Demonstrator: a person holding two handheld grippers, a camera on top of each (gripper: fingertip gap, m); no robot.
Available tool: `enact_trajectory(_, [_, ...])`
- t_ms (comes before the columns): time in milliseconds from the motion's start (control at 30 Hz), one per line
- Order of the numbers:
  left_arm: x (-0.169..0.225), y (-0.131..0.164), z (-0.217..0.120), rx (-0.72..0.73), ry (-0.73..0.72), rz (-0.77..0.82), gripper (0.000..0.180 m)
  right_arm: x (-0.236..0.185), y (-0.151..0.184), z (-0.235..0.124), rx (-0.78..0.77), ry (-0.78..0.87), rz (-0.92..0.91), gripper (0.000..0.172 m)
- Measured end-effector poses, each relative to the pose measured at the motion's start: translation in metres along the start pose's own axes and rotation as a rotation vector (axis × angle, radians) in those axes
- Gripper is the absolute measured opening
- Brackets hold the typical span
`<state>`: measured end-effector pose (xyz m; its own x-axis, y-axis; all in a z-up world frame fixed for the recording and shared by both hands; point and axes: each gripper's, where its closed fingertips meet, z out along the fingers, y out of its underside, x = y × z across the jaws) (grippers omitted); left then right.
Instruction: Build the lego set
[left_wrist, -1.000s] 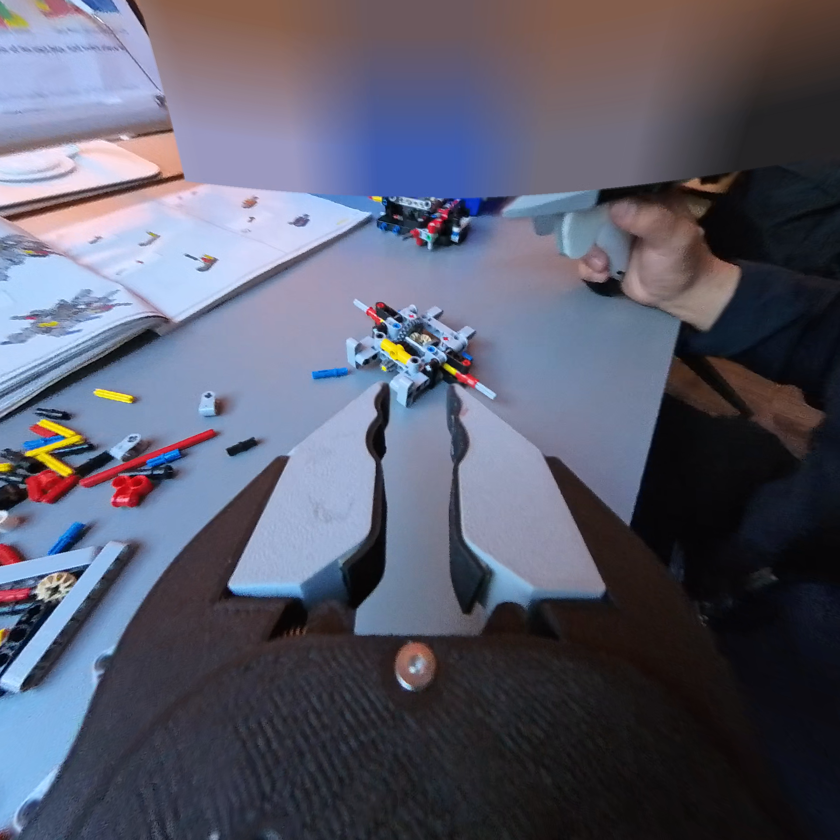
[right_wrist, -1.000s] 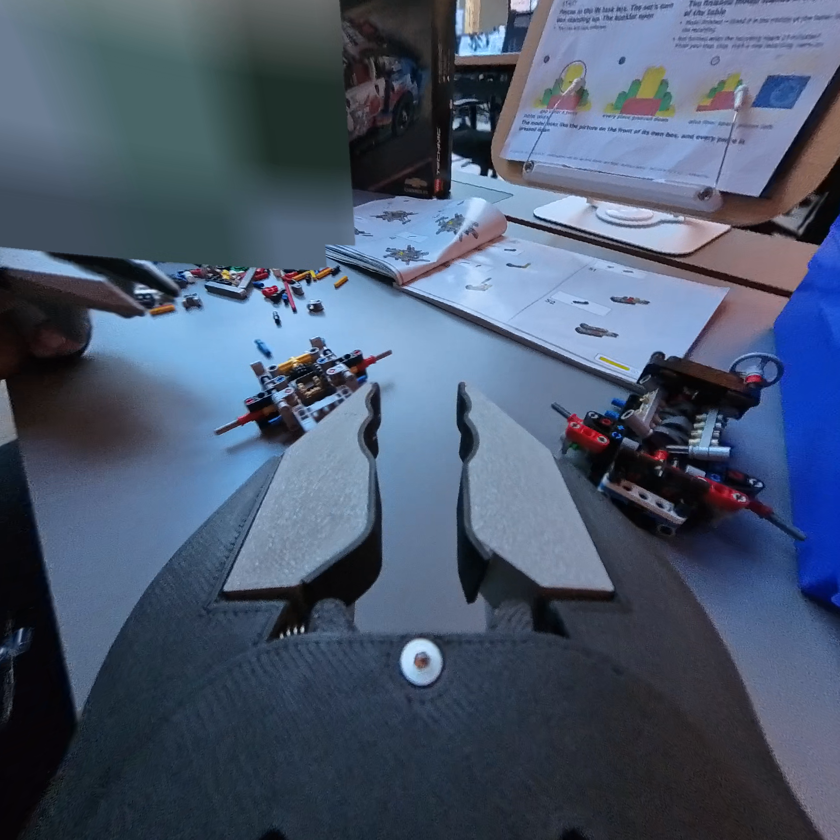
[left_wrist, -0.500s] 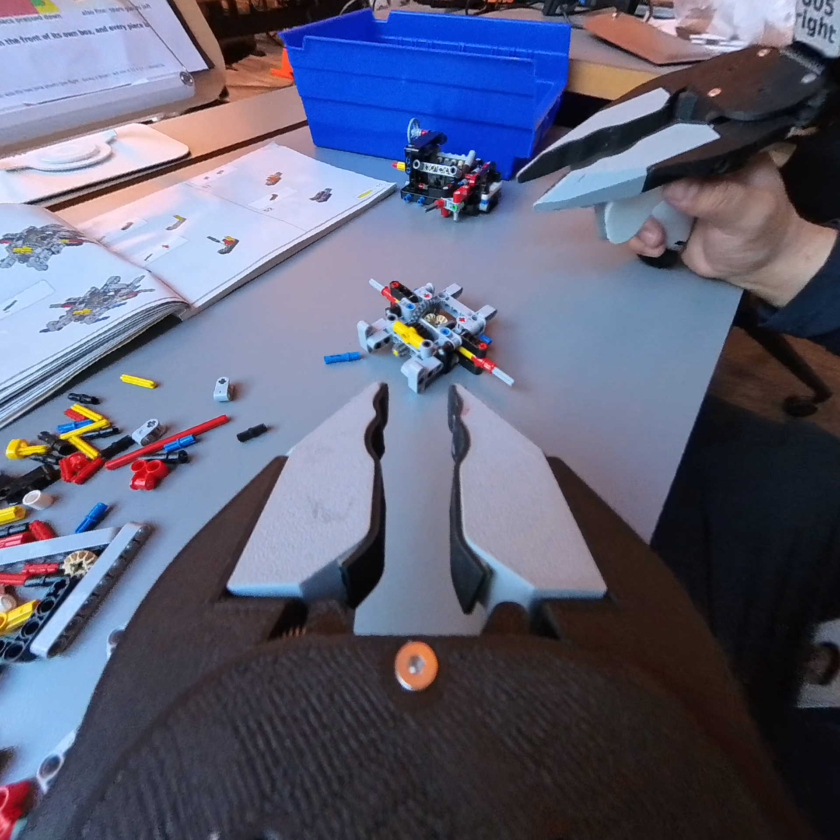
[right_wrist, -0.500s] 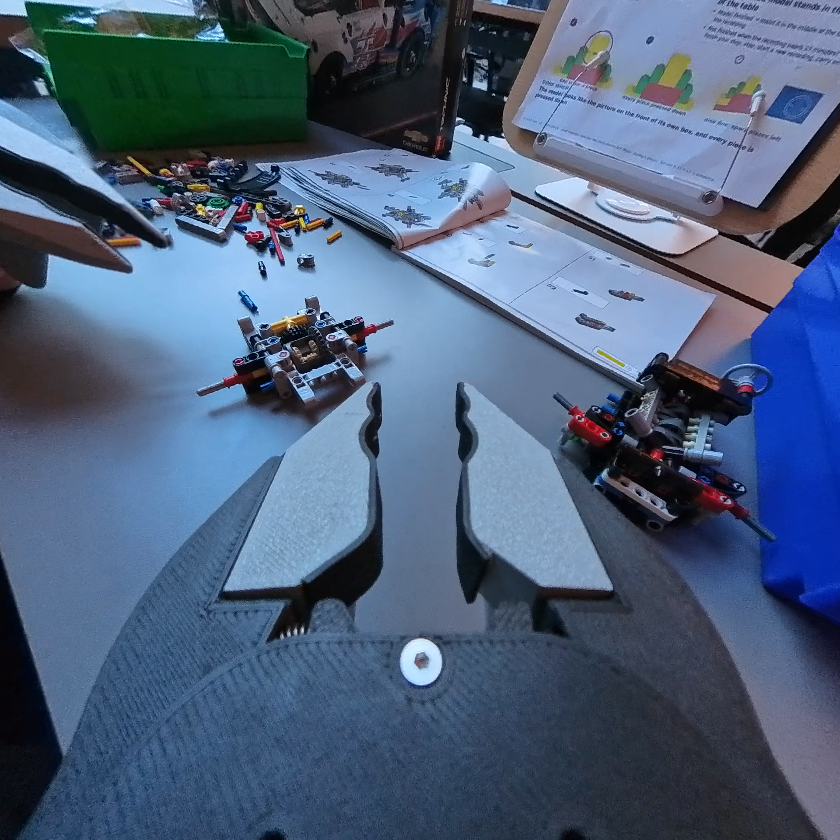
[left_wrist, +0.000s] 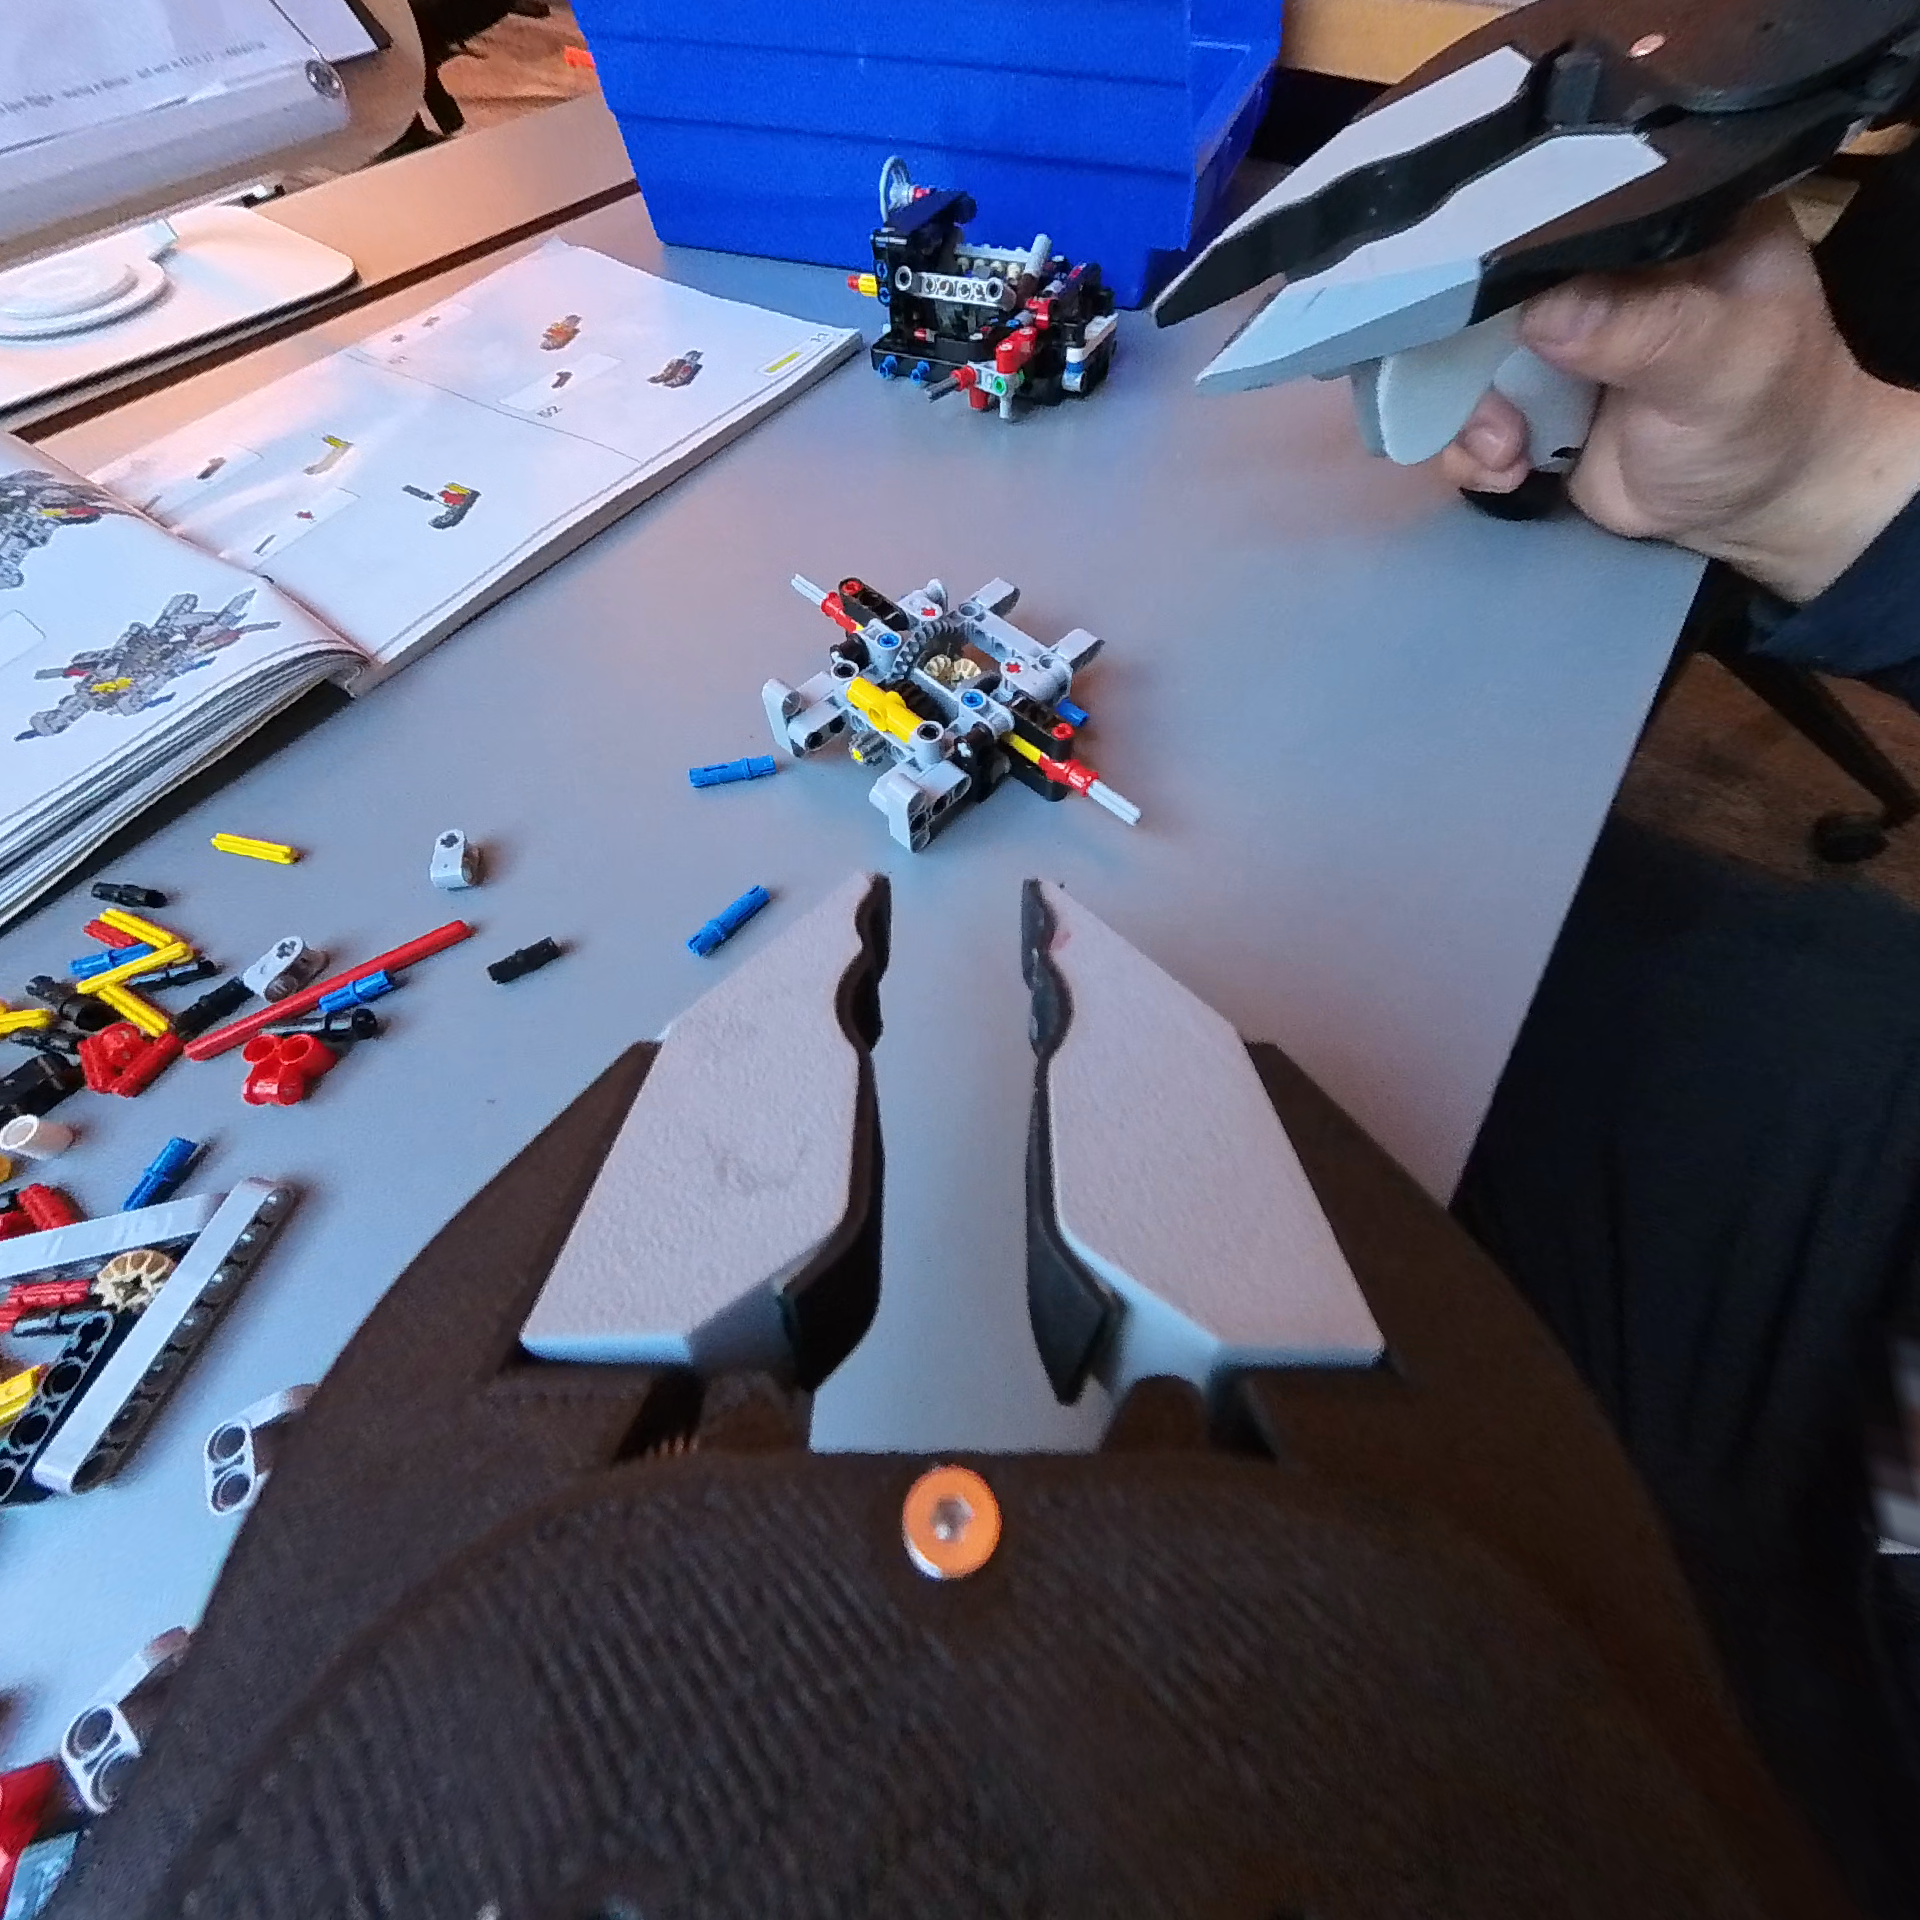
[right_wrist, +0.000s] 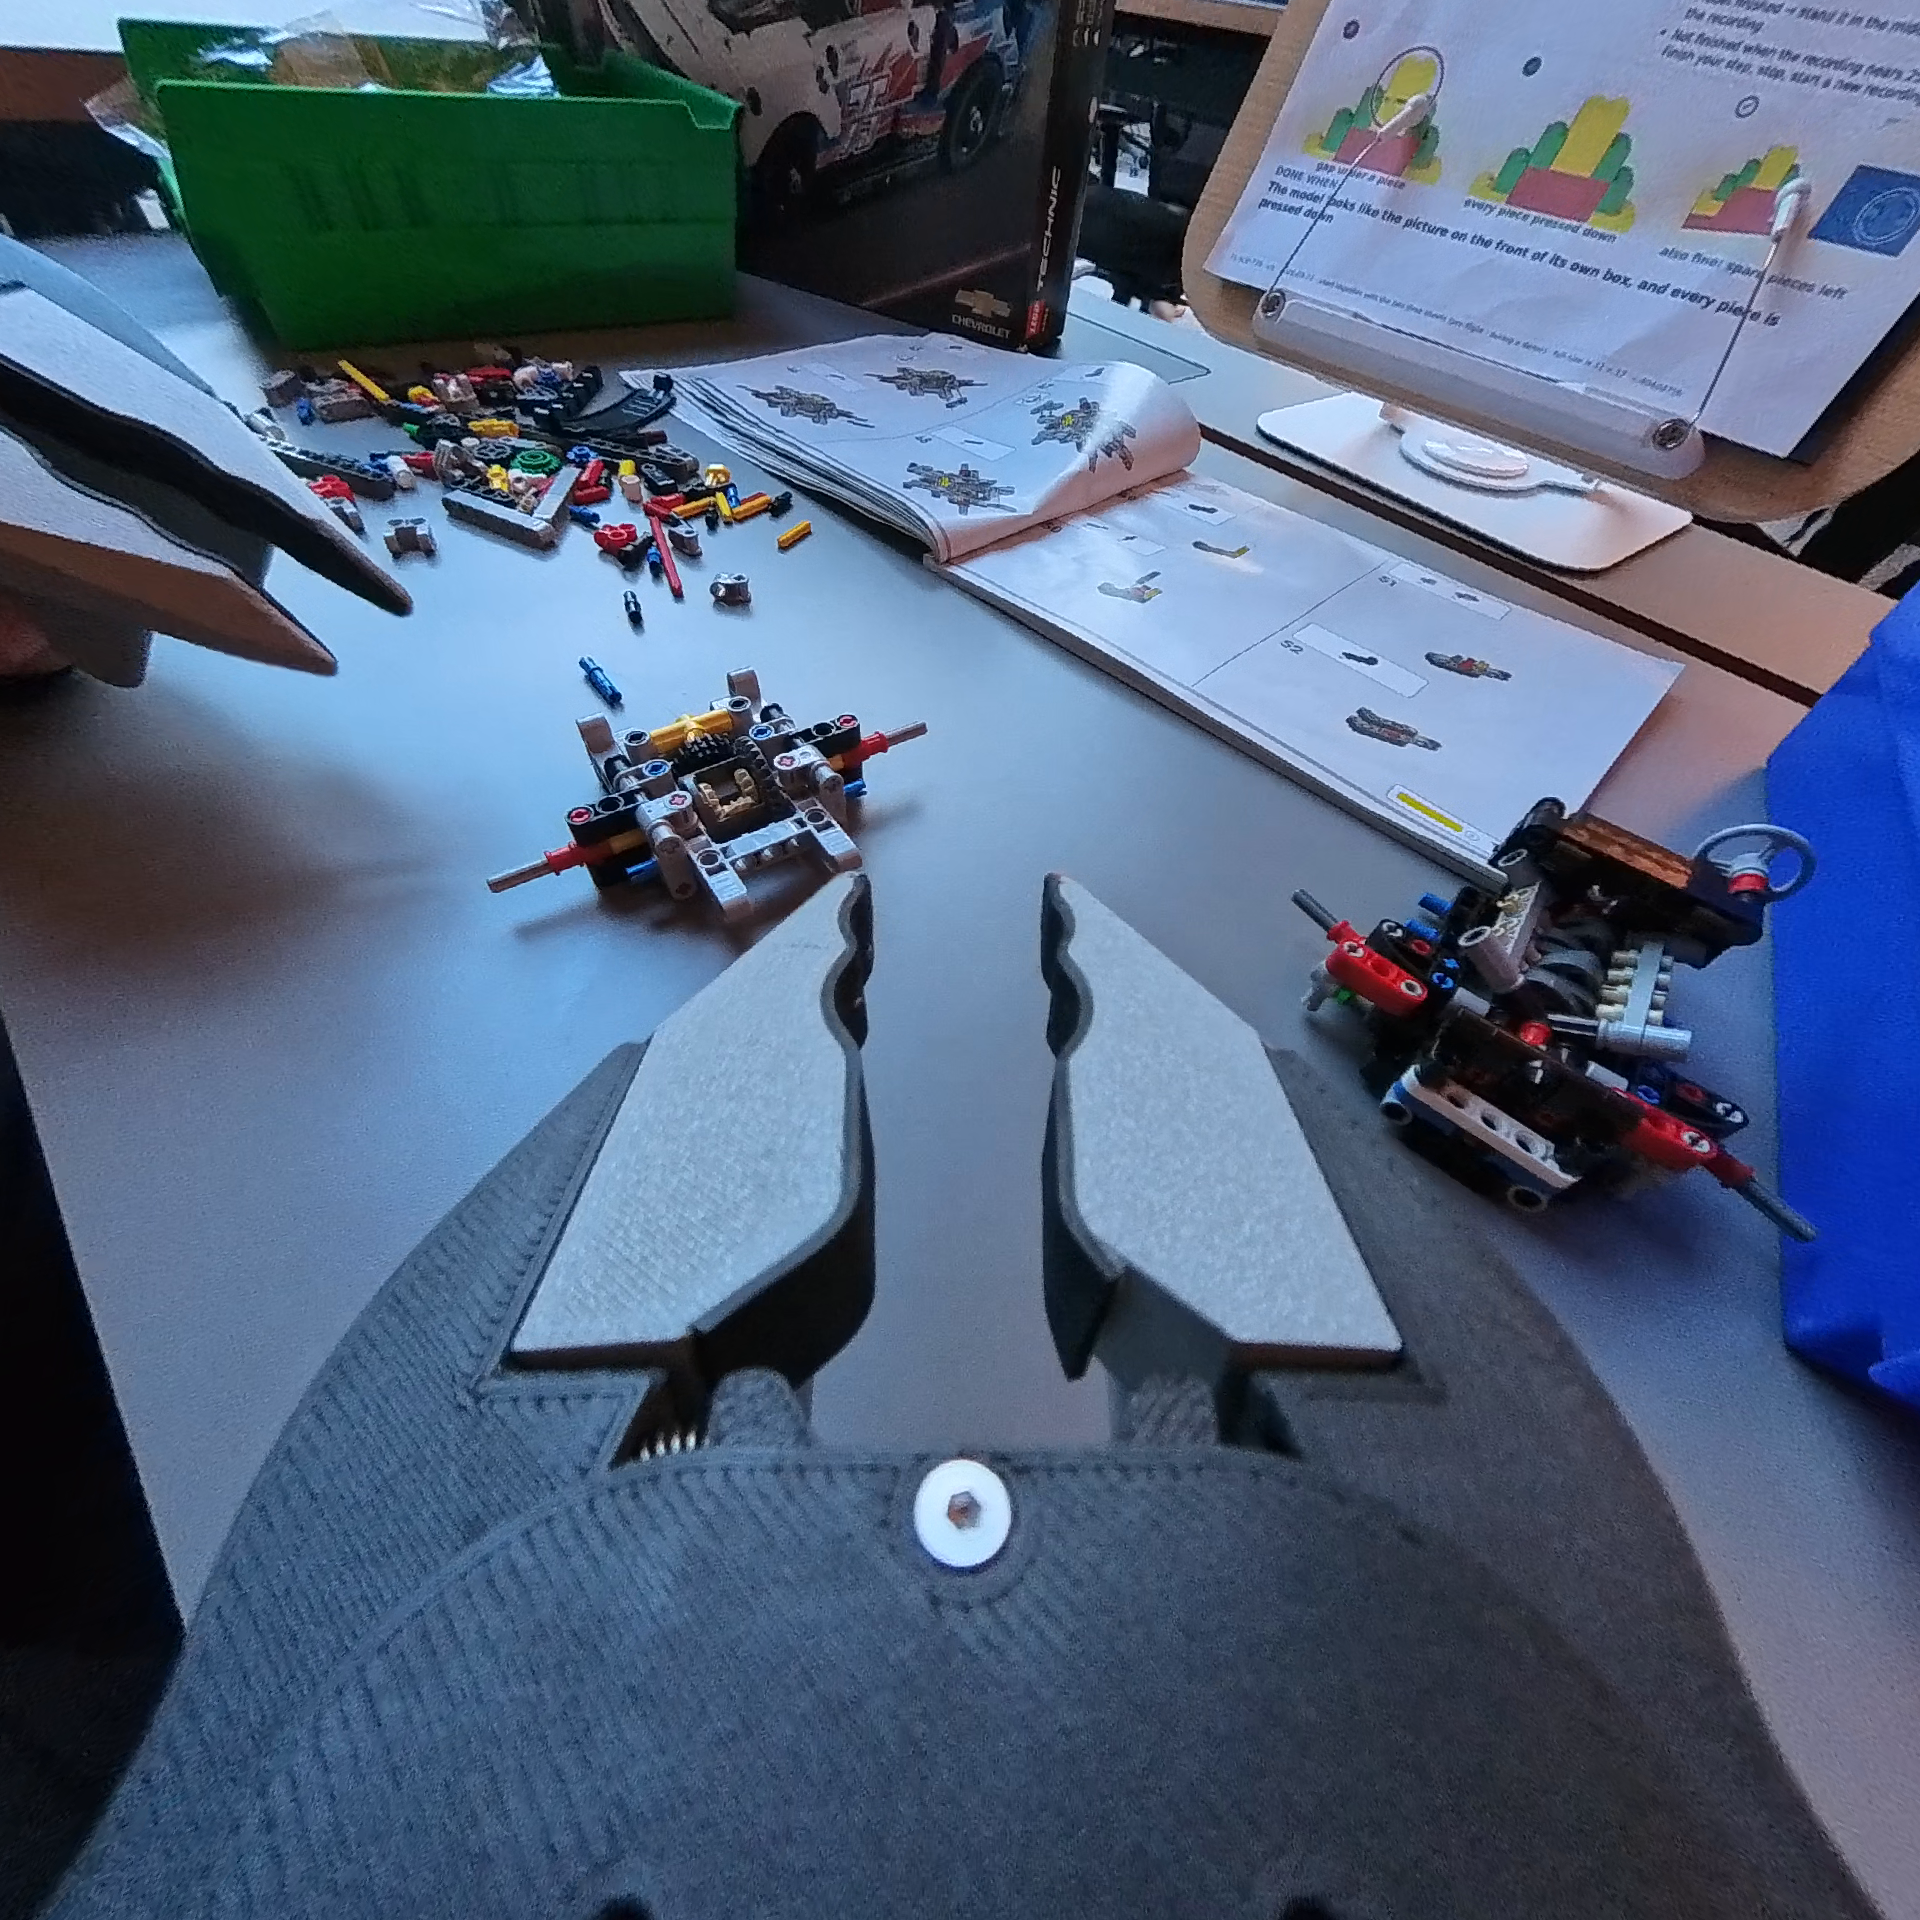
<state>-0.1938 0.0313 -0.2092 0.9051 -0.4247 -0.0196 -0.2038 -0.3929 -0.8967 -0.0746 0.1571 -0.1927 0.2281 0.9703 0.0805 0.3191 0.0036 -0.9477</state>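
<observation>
Left wrist view: the left gripper (left_wrist: 954, 894) hangs above the grey table (left_wrist: 1299, 727) with its two grey fingers a narrow way apart and only bare tabletop between them. Just ahead of the fingertips, apart from them, lies a small flat grey, black and yellow brick assembly with a red-tipped axle through it (left_wrist: 935, 707). A loose blue plastic pin (left_wrist: 727, 920) lies just left of the left fingertip, and a second blue pin (left_wrist: 732, 771) lies beside the assembly. Farther left is a scatter of red, yellow, blue and black loose brick parts (left_wrist: 156, 1018), with an open instruction booklet (left_wrist: 416, 457) behind it. A larger black, grey and red brick assembly (left_wrist: 987, 312) stands before a blue plastic bin (left_wrist: 935, 104). At upper right a hand (left_wrist: 1683, 416) holds the right gripper (left_wrist: 1179, 343) in the air, its fingers slightly parted and bare.

Right wrist view: the right gripper (right_wrist: 951, 894) is somewhat open, holding nothing. The flat assembly (right_wrist: 717, 800) lies ahead and left of its left fingertip, near but not touching. The larger assembly (right_wrist: 1558, 997) stands well to the right, beside the bin's blue edge (right_wrist: 1860, 935). The left gripper (right_wrist: 364, 623) shows at far left. A green plastic bin (right_wrist: 447, 197) stands behind the parts.
</observation>
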Motion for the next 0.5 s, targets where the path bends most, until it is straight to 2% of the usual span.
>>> enact_trajectory(500, [0.004,0.0004,0.0009,-0.005,0.022,0.013,0.022,-0.0051,0.0001,0.0013,-0.004,-0.019,-0.019,0.031])
